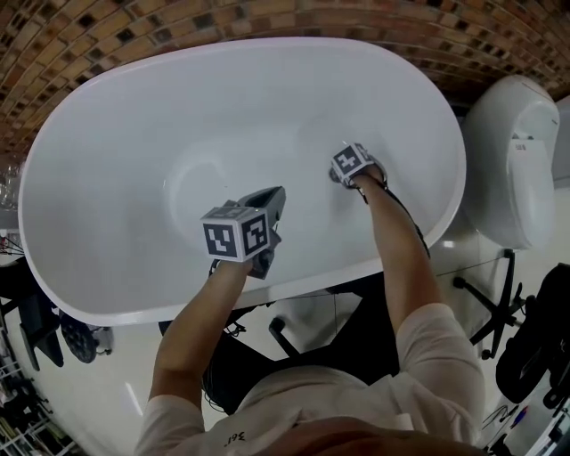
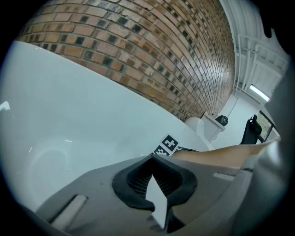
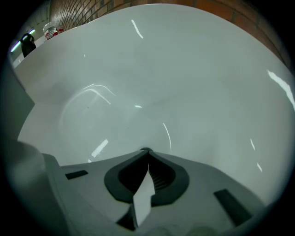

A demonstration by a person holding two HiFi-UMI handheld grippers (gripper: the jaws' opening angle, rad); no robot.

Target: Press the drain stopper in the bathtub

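Both grippers are down inside the white oval bathtub (image 1: 107, 116). My right gripper (image 1: 337, 175) is low over the tub floor right of centre, its marker cube on top. Its jaws are shut tip to tip with nothing between them (image 3: 146, 151). A thin dark rim shows just past those tips, and I cannot tell whether it is the drain stopper. No stopper shows plainly in the head view. My left gripper (image 1: 280, 192) hangs nearer the front rim, also shut and empty (image 2: 152, 156). It points toward the right gripper's cube (image 2: 166, 145).
A brick-pattern wall (image 1: 134, 27) curves behind the tub. A white toilet (image 1: 521, 169) stands to the right, also seen in the left gripper view (image 2: 209, 126). Dark stand legs (image 1: 490, 307) and a wire rack (image 1: 22, 419) sit on the floor near the person.
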